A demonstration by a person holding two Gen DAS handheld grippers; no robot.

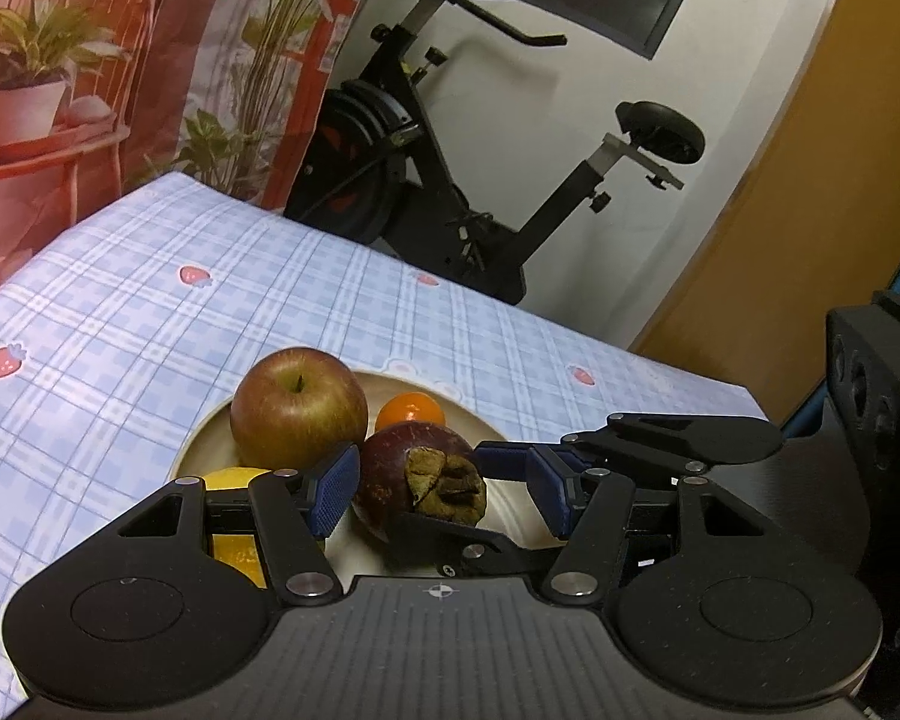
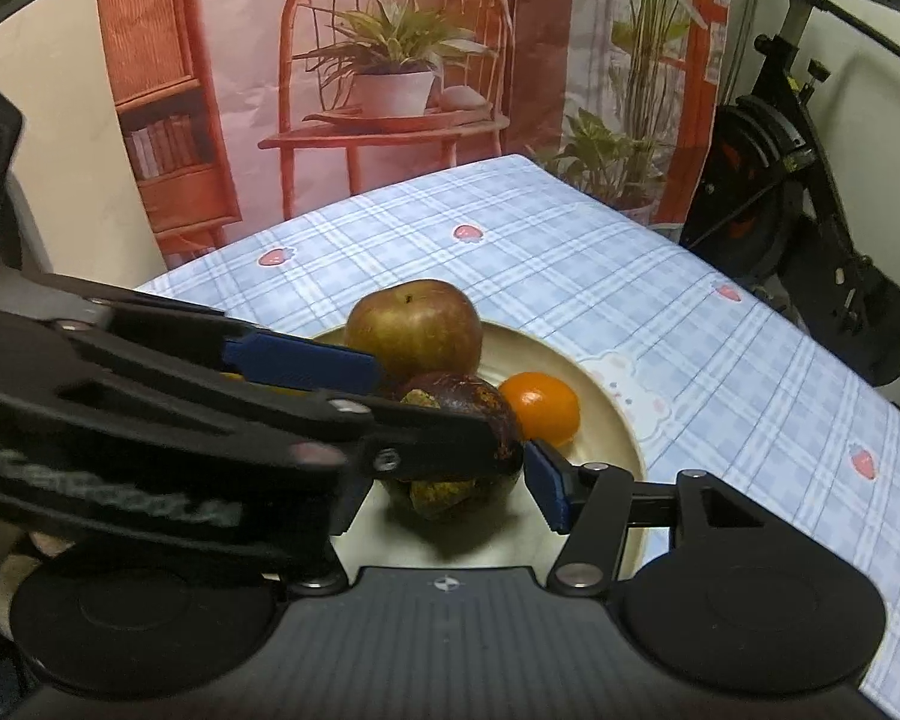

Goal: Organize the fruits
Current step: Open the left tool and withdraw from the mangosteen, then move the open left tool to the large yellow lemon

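Checked-cloth worktop [image 1: 150, 312] has loads of bare space around the plate [image 2: 600, 396]; its far edge drops off by an exercise bike [image 1: 426, 180]. The mangosteen [image 1: 402, 462] sits on the plate, in front of the apple [image 1: 299, 408] and orange [image 1: 410, 414]. Left hand-held gripper [image 1: 441, 489] tilts down, jaws apart around the mangosteen. Right hand-held gripper [image 2: 444, 483] straddles it crosswise, one finger hidden, so can't tell if it's clamped. A yellow fruit [image 1: 234, 477] is mostly covered.
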